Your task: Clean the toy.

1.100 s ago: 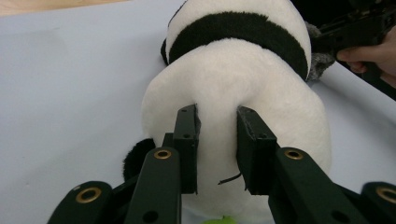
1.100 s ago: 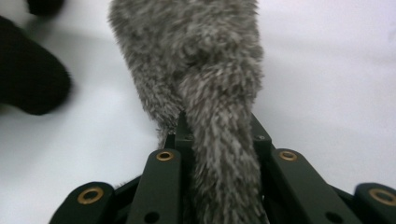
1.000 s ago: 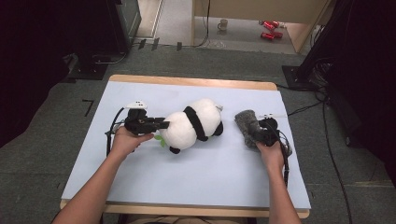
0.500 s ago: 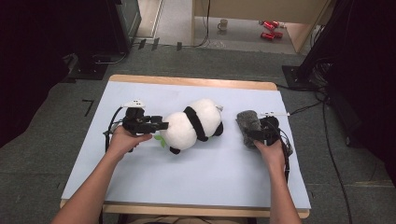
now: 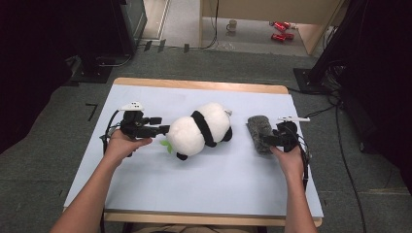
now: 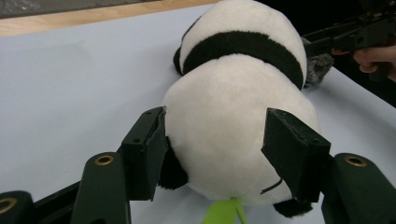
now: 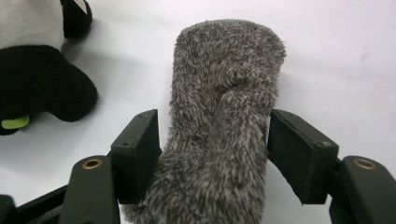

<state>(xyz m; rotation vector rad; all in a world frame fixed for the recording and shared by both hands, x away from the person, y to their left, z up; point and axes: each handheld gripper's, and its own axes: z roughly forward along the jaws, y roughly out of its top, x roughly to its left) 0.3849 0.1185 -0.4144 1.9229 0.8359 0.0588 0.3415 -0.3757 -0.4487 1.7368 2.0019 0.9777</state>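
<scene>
My left tool (image 5: 163,129) spread, just opening, panda (image 5: 201,128) at 3 o'clock; right tool (image 5: 262,141) spread astride grey fuzzy cover (image 5: 258,132), long axis 12–6.

No readable text, label, brand, number or sign anywhere: none on the panda plush (image 5: 201,129), none on the grey furry cover (image 5: 258,132), none on the pale blue table mat (image 5: 194,194). Red items on the far floor (image 5: 278,30) too small and blurred to read.
</scene>
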